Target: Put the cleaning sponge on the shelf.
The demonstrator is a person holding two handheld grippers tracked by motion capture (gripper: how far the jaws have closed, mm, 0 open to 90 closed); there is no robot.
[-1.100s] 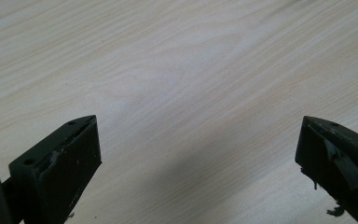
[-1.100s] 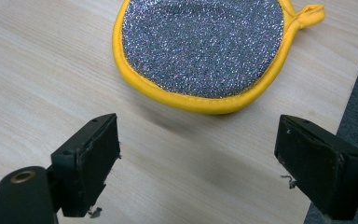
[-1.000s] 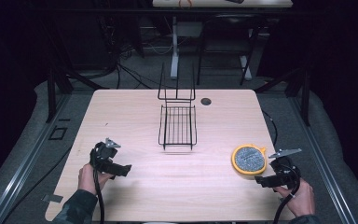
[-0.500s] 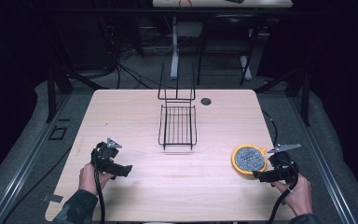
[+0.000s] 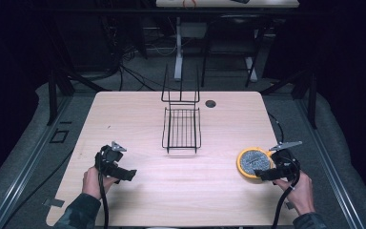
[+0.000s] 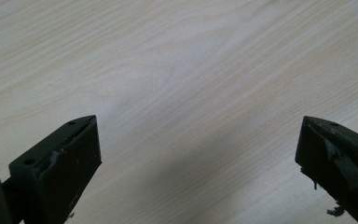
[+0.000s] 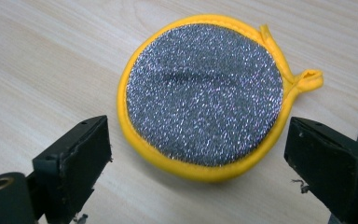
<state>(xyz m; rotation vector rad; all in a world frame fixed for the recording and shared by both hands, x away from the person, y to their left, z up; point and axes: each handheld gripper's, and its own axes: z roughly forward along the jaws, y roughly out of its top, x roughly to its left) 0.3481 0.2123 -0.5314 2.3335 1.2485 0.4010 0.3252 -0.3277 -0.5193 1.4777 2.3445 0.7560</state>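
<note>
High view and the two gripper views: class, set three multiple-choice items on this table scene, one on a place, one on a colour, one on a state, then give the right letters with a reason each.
1. Where does the round scouring pad with the yellow fabric rim lie?
A. inside the black wire rack
B. on the light wooden table, by the right gripper
C. under the left gripper

2. What colour is the pad's rough middle?
A. glittery grey
B. red
C. white

3. How do the right gripper's jaws stand?
A. clamped on the pad
B. shut beside the pad
C. open, having just been opening, with the pad ahead of them, untouched

Key: 1 B, the pad lies flat on the table, apart from the black wire rack, at the right gripper. 2 A, its middle sparkles grey. 3 C, both jaws stand wide of the rim.
</note>
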